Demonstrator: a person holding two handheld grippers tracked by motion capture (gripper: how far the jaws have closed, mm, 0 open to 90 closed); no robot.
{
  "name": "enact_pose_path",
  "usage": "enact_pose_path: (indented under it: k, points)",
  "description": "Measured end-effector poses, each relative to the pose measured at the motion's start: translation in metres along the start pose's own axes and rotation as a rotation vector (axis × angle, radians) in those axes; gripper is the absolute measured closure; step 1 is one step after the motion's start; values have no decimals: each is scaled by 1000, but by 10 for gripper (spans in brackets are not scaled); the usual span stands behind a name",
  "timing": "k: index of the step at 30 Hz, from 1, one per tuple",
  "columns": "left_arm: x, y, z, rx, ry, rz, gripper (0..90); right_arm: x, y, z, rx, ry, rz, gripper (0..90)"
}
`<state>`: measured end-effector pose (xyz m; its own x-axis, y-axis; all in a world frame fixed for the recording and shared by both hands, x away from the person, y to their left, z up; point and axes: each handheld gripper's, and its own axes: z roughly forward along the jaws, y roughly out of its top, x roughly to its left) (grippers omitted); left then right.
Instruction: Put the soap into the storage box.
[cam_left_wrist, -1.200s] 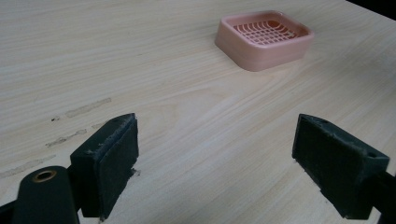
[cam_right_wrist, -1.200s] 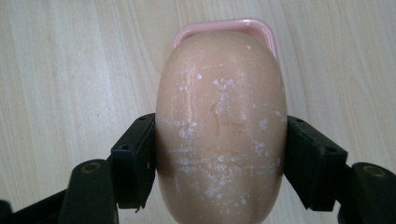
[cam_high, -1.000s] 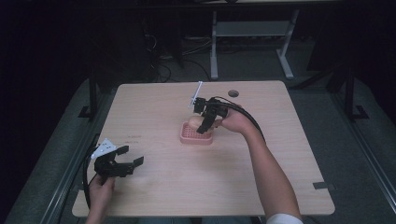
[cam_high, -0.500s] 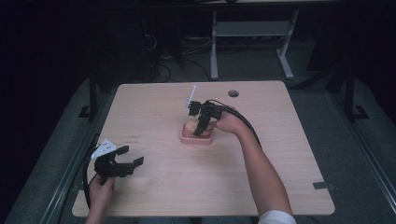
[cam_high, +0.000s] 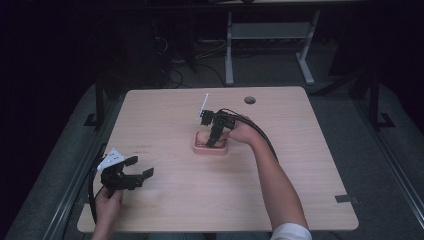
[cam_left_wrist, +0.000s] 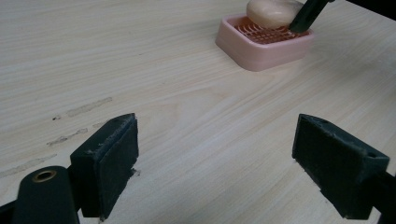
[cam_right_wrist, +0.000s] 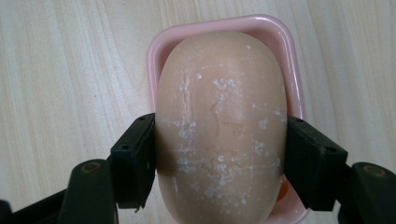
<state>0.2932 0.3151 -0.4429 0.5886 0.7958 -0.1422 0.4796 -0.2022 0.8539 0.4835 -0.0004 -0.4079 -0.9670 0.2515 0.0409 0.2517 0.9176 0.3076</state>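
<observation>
At seven o'clock on the table (cam_high: 300, 165), near the front edge: left gripper (cam_high: 131, 176), jaws spread wide with nothing between the pads (cam_left_wrist: 109, 161), resting low over bare wood. Parked out of the way, probably to leave the middle free for the other hand. Hand curled round the body from below, forearm entering at the bottom edge, jaws aimed toward two o'clock, at the dish.

Farther in, near the table's centre: pink soap dish (cam_high: 210, 148), ribbed floor visible from the left gripper view (cam_left_wrist: 261, 39). Directly above it, pale oval soap bar (cam_right_wrist: 219, 126), clamped across its short width by the right gripper (cam_high: 214, 140). Pads (cam_right_wrist: 135, 154) pressed flat on both flanks, long axis of the bar lined up with the dish so it can settle inside the rim. Whether the bar already touches the ribs cannot be told.

Right forearm stretched toward eleven o'clock, wrist bent, gripper tipped steeply down over the dish, cable looping back along the arm.
</observation>
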Motion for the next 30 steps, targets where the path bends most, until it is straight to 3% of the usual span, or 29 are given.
enact_pose_path:
  k: [30]
  points:
    - [1,0,-1,6,2,9,143,-4,1,8,24,-7,7,317]
